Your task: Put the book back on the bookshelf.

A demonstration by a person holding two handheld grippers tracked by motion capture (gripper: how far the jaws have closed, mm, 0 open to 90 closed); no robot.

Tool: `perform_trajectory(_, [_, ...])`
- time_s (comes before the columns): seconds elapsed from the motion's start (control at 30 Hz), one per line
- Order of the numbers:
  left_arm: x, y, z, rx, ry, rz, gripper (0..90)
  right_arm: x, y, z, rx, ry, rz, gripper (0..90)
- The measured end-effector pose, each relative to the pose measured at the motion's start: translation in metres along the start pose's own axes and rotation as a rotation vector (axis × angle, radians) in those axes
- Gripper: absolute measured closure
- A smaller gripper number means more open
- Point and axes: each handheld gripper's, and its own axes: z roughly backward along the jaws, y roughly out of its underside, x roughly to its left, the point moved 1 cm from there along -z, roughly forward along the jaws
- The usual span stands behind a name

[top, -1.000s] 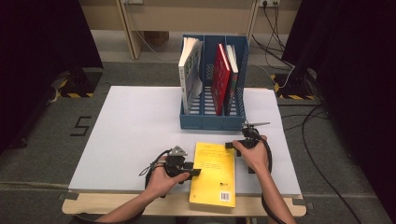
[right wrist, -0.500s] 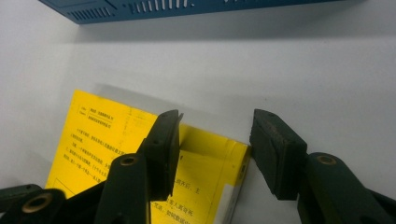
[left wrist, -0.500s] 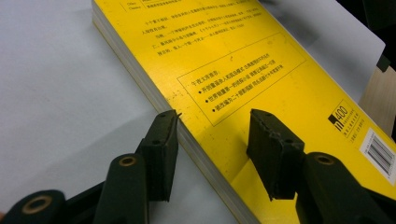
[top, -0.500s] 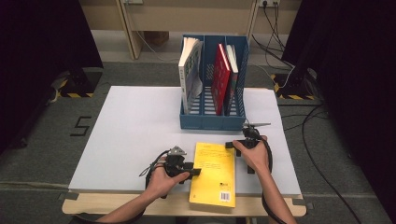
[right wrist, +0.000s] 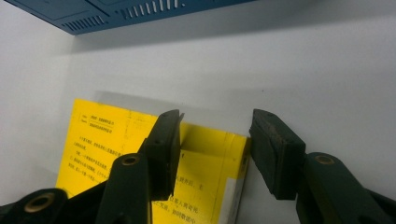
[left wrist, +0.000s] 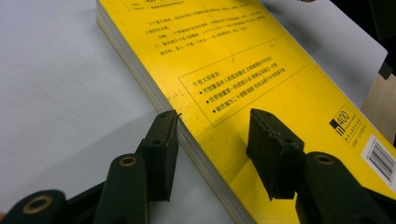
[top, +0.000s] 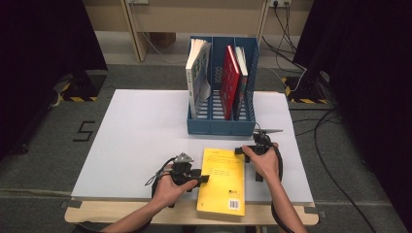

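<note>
The yellow book (top: 222,180) lies flat at the worktop's (top: 136,145) near edge. The left gripper (left wrist: 212,147) has its jaws spread astride the book's edge; the right gripper (right wrist: 215,149), jaws just closing, also straddles a corner without pinching. Shallow bites could slip, dropping it short of the blue file rack (top: 221,127).

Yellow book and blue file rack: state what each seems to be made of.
Yellow book: paper, a smooth slightly glossy card cover; stacked page edges show along its side in the left gripper view. Blue file rack: probably moulded plastic, matte, with rows of slots in its walls.
</note>
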Motion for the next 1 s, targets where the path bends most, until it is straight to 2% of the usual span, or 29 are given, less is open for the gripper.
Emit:
perform_trajectory(0.27, [-0.0001, 0.0003, -0.0002, -0.003, 0.0, 0.002, 52.6, -0.003, 0.003, 0.002, 0.005, -0.025, -0.026, 54.7])
perform_trajectory(0.37, [-0.0004, 0.0005, -0.0003, -0.006, -0.001, 0.004, 52.5, -0.0032, 0.0036, 0.0026, 0.01, -0.03, -0.046, 55.0])
perform_trajectory(0.43, [-0.0005, 0.0006, -0.0003, -0.006, -0.002, 0.004, 52.5, -0.0024, 0.0044, 0.0034, 0.015, -0.032, -0.078, 55.3])
perform_trajectory(0.6, [-0.0008, 0.0004, -0.0003, -0.004, -0.002, 0.006, 52.4, -0.0022, 0.006, 0.0033, 0.01, -0.034, -0.092, 55.3])
perform_trajectory(0.73, [-0.001, 0.0004, -0.0004, -0.004, -0.003, 0.007, 52.4, -0.0036, 0.0066, 0.0052, 0.033, -0.035, -0.105, 55.5])
perform_trajectory(1.0, [-0.001, -0.0003, -0.0005, 0.001, -0.003, 0.006, 52.2, -0.0061, 0.008, 0.0065, 0.061, -0.067, -0.138, 57.0])
